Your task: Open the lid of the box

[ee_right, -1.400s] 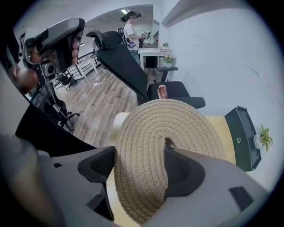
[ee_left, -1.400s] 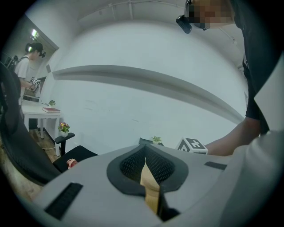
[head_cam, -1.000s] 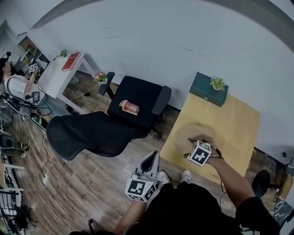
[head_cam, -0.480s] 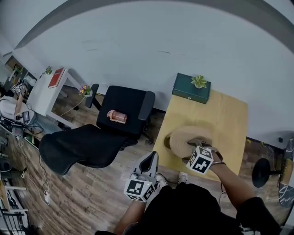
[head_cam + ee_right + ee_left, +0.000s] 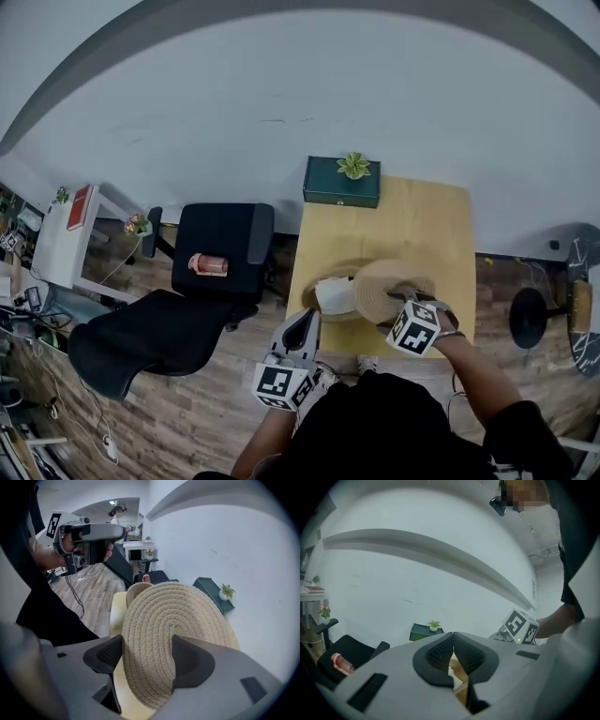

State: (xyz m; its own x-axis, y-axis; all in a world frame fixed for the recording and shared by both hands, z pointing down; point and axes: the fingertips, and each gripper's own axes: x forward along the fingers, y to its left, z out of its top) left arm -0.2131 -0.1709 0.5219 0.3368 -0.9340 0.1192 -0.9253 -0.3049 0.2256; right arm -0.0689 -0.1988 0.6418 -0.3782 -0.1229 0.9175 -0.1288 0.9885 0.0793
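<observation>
A round woven straw box (image 5: 323, 292) stands on the yellow wooden table (image 5: 412, 220), near its front edge, with something white showing inside. Its woven lid (image 5: 389, 286) is off the box and tilted just to the right, and my right gripper (image 5: 406, 300) is shut on it. In the right gripper view the lid (image 5: 171, 630) fills the space between the jaws of my right gripper (image 5: 147, 651), with the open box (image 5: 136, 590) beyond. My left gripper (image 5: 307, 321) hangs shut and empty off the table's front left edge; in the left gripper view its pads (image 5: 440, 652) touch.
A dark green box (image 5: 341, 182) with a small potted plant on top sits at the table's far edge. Left of the table stands a black office chair (image 5: 220, 242) with a pink bottle (image 5: 208, 264) on it. A black round stand (image 5: 528, 317) is on the floor to the right.
The lid has come up off the box and moved right in my right gripper, uncovering the white contents. My left gripper has shifted closer to the table's edge.
</observation>
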